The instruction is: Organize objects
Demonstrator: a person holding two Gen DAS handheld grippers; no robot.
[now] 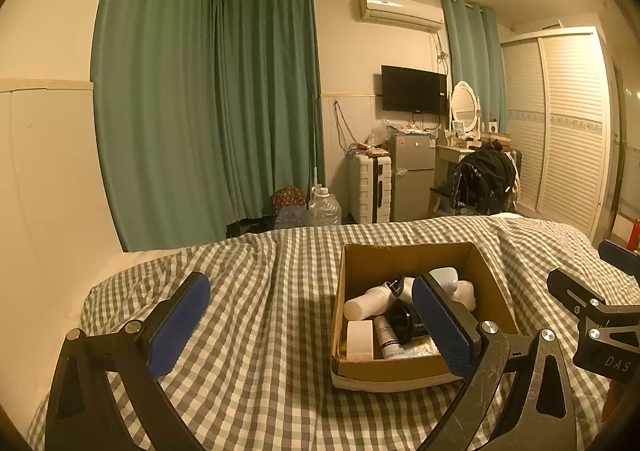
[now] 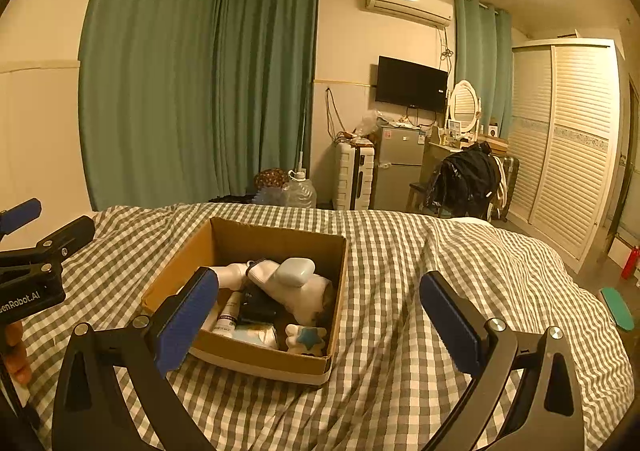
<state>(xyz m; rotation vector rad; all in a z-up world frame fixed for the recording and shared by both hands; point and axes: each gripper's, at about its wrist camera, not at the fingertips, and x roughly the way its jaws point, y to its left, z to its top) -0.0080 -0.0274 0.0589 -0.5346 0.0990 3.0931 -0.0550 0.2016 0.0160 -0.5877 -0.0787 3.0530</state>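
Observation:
A brown cardboard box sits on the grey checked bedspread. It holds several small items: white bottles, a pale case, a black object, a labelled tube and a blue star toy. My left gripper is open and empty, just left of the box. My right gripper is open and empty, over the box's right side. Each gripper shows at the edge of the other's view.
Beyond the bed stand green curtains, a water jug, a white suitcase, a small fridge, a dressing table with chair and black bag, and a louvred wardrobe. A wall lies left.

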